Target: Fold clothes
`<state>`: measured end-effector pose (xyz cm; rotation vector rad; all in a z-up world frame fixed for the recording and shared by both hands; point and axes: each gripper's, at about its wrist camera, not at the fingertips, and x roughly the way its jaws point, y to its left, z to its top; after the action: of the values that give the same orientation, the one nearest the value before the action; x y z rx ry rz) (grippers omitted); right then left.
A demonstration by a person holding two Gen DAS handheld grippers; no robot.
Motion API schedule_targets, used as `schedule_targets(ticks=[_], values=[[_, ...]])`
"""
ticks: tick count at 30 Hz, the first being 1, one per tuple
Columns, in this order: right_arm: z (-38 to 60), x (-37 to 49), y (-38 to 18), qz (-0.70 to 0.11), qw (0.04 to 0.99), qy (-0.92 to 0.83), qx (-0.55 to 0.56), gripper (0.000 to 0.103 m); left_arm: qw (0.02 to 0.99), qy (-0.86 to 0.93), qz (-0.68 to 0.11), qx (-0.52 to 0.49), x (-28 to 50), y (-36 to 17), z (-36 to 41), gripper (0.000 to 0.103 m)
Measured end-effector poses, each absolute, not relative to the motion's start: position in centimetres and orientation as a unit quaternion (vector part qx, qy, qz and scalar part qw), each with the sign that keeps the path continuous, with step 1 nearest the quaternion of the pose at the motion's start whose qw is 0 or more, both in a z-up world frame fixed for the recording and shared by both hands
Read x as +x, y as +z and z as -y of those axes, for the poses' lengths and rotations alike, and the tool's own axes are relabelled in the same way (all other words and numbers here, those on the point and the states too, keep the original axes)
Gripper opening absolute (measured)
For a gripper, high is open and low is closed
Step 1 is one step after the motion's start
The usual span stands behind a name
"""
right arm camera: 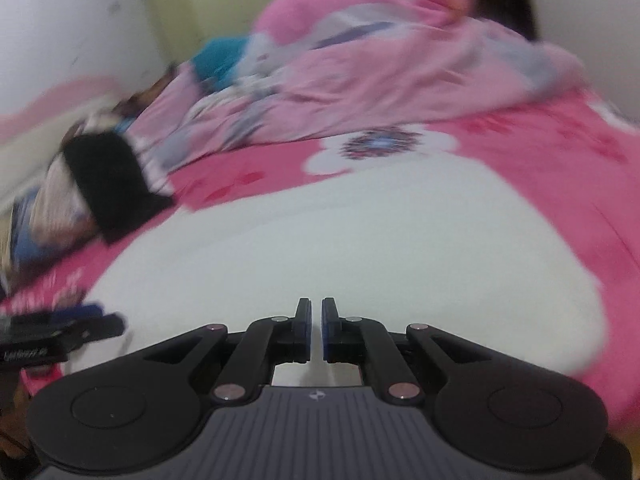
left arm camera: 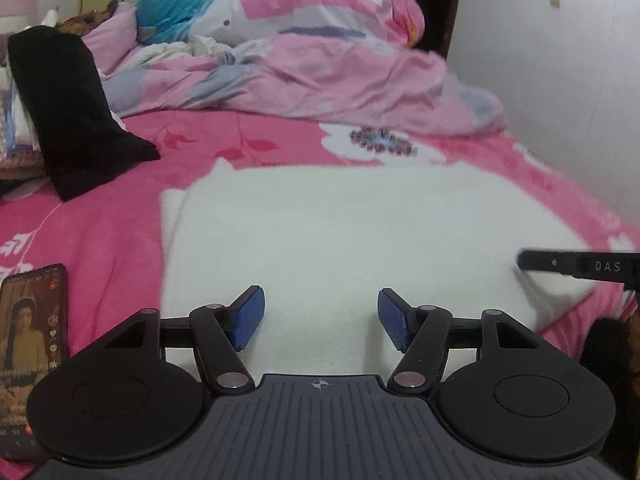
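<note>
A white garment [left arm camera: 340,240] lies spread flat on the pink flowered bedsheet [left arm camera: 120,208], filling the near middle of the bed in both views. The left gripper [left arm camera: 320,316] hangs over its near edge with the blue pads well apart and nothing between them. The right gripper [right arm camera: 316,330] is over the same cloth, its jaws nearly together with only a thin slit between them; no fabric shows between them. In the left wrist view the right gripper's fingers reach in from the right edge, at the garment's near right corner.

Beyond the white garment, a rumpled pink quilt [left arm camera: 320,68] is heaped across the far side of the bed, with a teal cloth [left arm camera: 172,12] tucked behind it. A black garment [left arm camera: 72,120] drapes over a pile at the far left, its lower end on the sheet, apart from the white one. A phone [left arm camera: 32,344] with a lit screen lies at the near left, beside the left gripper. A white wall [left arm camera: 560,100] bounds the bed on the right.
</note>
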<state>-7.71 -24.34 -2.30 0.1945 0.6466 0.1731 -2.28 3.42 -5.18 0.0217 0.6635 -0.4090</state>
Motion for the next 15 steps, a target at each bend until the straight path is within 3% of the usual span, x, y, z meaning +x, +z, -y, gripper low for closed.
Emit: schedule_targets(ticks=[5,11,15], values=[[27.1,-7.4,-2.9,-0.320,0.937,0.066,0.125,0.006,0.923,-0.197,-0.330,0.020,-2.1,-5.4,-2.9,0.071],[34.5,-8.4,-2.9,-0.300,0.929,-0.028,0.213,0.006,0.921,-0.196,-0.337,0.010,-2.1,-5.4,-3.0,0.072],[36.1,-9.1,-2.0,-0.281,0.934,-0.093,0.201,0.008,0.919,-0.195,-0.341,0.010,-2.0,-5.2,-2.8,0.073]])
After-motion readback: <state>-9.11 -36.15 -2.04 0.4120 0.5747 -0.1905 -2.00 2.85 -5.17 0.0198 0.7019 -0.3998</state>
